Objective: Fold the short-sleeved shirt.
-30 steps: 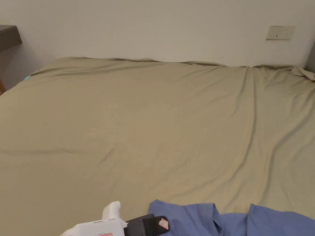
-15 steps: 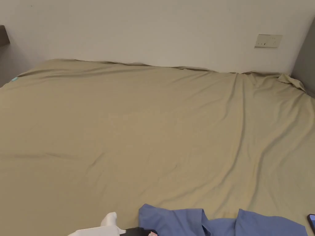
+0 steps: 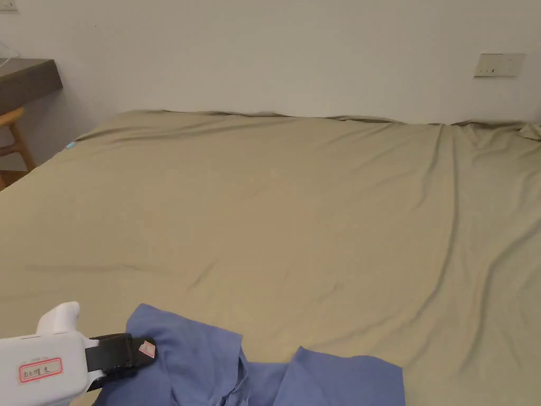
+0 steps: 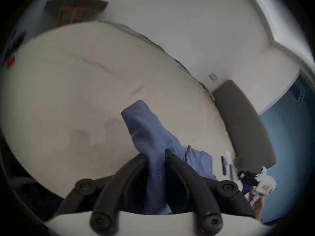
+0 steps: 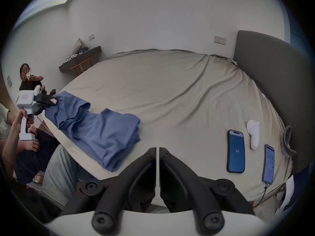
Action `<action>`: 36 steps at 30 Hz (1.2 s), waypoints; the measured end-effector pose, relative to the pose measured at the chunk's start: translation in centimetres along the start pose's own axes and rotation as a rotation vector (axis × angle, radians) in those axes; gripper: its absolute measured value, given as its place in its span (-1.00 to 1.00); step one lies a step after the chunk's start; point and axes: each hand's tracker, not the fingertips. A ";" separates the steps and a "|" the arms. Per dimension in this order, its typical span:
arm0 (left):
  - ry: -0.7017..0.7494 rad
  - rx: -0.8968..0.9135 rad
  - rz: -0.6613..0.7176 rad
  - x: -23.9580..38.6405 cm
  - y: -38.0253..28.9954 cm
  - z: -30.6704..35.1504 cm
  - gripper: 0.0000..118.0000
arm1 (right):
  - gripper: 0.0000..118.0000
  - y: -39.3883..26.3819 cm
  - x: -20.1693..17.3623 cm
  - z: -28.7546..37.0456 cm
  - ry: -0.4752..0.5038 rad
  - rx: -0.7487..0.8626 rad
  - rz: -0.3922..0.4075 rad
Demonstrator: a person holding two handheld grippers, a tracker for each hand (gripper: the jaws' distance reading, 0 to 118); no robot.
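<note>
Jaws of left gripper [image 4: 156,156] pinching shirt [image 5: 95,129]

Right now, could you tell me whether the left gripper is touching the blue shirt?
Touching. In the left gripper view, the left gripper has both jaws pressed on a bunch of the blue shirt running between them.

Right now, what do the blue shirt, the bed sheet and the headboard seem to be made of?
Blue shirt: thin, matte knit fabric, probably cotton or a blend; it drapes limply from the left gripper.
Bed sheet: smooth, matte olive woven cloth with long soft creases.
Headboard: dark grey, rounded edges, looks padded and upholstered; fabric or leatherette, I cannot tell.
</note>
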 end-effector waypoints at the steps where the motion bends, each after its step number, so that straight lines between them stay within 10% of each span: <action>1: 0.022 -0.015 -0.044 1.0 0.2 0.4 -0.79 | -0.91 0.0 -0.1 -0.2 0.005 0.000 0.000; 17: -0.170 -0.320 -0.386 18.9 -7.1 -12.4 -0.79 | -0.91 -1.7 1.8 0.8 -0.027 0.001 -0.048; 21: -0.271 -0.386 -0.307 19.1 -9.1 -14.7 -0.43 | -0.91 -2.3 2.3 1.1 -0.040 -0.012 -0.068; 24: -0.422 -0.410 -0.118 17.6 -9.0 -14.1 0.40 | -0.91 -2.6 2.5 1.2 -0.048 -0.021 -0.072; 33: -0.465 -0.259 0.117 12.0 -9.9 -14.6 0.34 | -0.91 -2.0 1.3 1.2 -0.030 -0.024 -0.055; 36: -0.437 -0.334 0.100 12.5 -13.0 -17.0 -0.71 | -0.91 -1.7 0.6 1.4 -0.016 -0.014 -0.048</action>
